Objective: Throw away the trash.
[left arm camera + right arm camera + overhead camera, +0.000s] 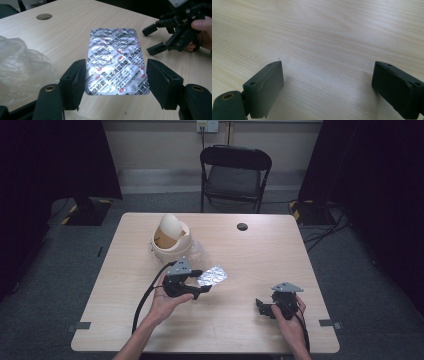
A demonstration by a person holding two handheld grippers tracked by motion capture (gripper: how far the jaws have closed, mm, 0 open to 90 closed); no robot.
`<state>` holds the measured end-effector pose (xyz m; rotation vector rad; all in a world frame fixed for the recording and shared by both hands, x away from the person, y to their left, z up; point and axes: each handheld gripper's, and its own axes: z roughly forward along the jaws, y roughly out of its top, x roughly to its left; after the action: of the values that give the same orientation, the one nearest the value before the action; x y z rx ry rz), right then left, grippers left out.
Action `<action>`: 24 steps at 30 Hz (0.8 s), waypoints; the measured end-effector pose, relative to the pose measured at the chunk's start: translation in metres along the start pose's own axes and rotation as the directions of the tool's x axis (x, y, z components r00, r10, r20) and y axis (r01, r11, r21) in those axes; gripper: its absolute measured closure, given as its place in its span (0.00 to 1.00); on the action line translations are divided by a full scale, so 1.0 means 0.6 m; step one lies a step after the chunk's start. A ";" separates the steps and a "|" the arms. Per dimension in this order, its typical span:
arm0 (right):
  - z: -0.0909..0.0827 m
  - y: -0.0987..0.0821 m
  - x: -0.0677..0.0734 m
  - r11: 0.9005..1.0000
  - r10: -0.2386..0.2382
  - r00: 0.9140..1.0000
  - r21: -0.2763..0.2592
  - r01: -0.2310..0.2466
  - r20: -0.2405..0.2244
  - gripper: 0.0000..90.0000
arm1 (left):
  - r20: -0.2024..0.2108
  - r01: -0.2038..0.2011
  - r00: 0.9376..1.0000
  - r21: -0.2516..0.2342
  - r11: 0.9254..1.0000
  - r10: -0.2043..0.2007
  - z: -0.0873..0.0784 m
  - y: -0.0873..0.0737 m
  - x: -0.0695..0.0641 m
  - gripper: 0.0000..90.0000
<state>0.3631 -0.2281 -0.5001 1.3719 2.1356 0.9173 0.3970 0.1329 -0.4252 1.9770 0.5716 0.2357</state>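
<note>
A silver foil blister pack (116, 58) with red and black print is tilted up off the wooden table (260, 260). My left gripper (116, 75) is shut on it, one jaw pressed on each long edge at its near end. From above, the pack (212, 276) sticks out to the right of the left gripper (201, 281), which rests in an upturned hand. My right gripper (260, 307) sits near the front right of the table, open, with bare wood between its jaws (327, 80). It also appears far off in the left gripper view (152, 40).
A beige bin with a swing lid (171, 240) stands behind the left gripper, with a crumpled clear plastic bag (197, 251) beside it (22, 65). A dark cable hole (242, 226) lies at the table's back. A black folding chair (235, 172) stands beyond the table.
</note>
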 end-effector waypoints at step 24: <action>0.000 0.000 0.000 1.000 0.000 1.000 0.000 0.000 0.000 0.11 | -0.087 0.025 0.996 -0.044 0.999 -0.028 -0.096 -0.007 0.042 0.38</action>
<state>0.3631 -0.2281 -0.5001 1.3721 2.1355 0.9177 0.3943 0.1921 -0.4047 1.9235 0.6437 0.3173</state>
